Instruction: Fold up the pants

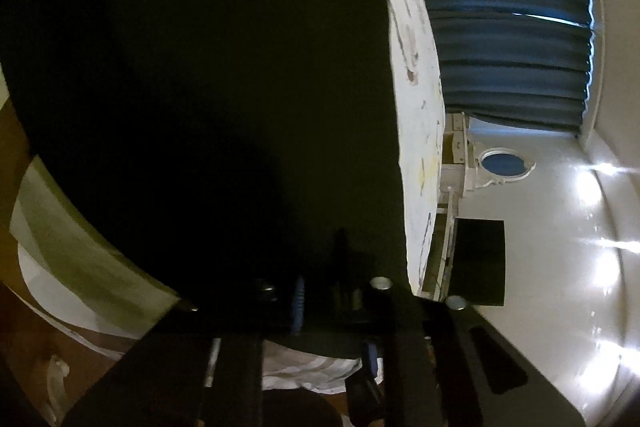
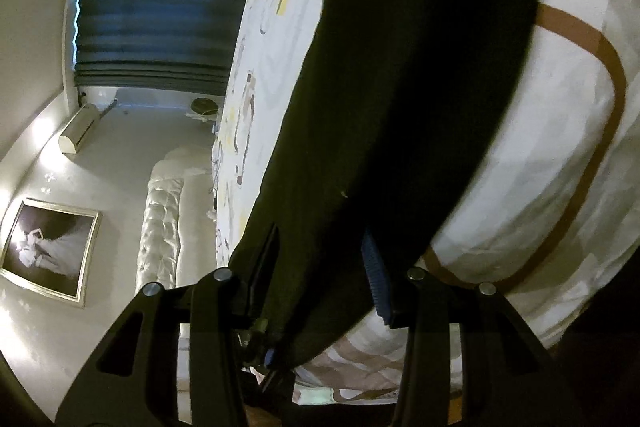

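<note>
Right wrist view: the right gripper (image 2: pixel 320 267) is clamping its jaws on the dark pants (image 2: pixel 400 87), which are hanging limp and light over the bed (image 2: pixel 560 167); the left gripper (image 1: pixel 320 291) is pinching an edge too.

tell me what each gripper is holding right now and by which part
Right gripper: its fingers sit either side of the dark pants' near edge. Left gripper: too dark to tell.

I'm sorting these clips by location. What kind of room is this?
Most likely a bedroom. A bed with a white patterned cover fills the view, with a white tufted headboard beside it, dark pleated curtains over a window, and a framed picture on the wall.
</note>
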Motion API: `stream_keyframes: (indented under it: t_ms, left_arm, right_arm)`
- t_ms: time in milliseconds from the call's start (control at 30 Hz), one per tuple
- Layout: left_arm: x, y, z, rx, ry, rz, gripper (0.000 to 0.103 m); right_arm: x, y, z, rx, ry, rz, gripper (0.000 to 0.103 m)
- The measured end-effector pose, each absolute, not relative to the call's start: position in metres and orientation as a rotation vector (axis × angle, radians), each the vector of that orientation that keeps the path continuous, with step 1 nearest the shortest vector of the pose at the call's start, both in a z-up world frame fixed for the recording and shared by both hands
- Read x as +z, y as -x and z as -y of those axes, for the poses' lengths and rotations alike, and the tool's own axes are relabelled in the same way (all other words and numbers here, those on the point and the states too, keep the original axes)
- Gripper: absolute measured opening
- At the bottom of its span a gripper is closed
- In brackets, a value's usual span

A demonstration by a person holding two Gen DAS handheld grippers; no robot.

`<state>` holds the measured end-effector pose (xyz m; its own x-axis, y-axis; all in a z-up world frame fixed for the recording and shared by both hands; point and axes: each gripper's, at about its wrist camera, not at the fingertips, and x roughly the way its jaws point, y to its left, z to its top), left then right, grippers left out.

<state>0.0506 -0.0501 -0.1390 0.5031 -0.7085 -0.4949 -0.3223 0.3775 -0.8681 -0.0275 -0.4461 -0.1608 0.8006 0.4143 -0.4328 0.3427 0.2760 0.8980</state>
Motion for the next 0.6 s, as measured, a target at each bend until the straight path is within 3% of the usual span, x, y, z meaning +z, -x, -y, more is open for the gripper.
stream_keyframes:
  t_ms: [67, 167, 600]
  left_arm:
    - [-0.138, -0.05, 0.049, -0.325, 1.195, -1.07, 0.011]
    - [-0.137, -0.05, 0.047, -0.328, 1.181, -1.069, 0.01]
    - [-0.111, -0.032, 0.049, -0.377, 0.979, -1.026, 0.008]
  right_arm:
    - [-0.162, 0.025, 0.444, 0.04, -1.294, -0.71, 0.023]
    - [-0.164, 0.026, 0.443, 0.029, -1.29, -0.715, 0.01]
    - [-0.144, 0.057, 0.439, 0.03, -1.203, -0.708, 0.008]
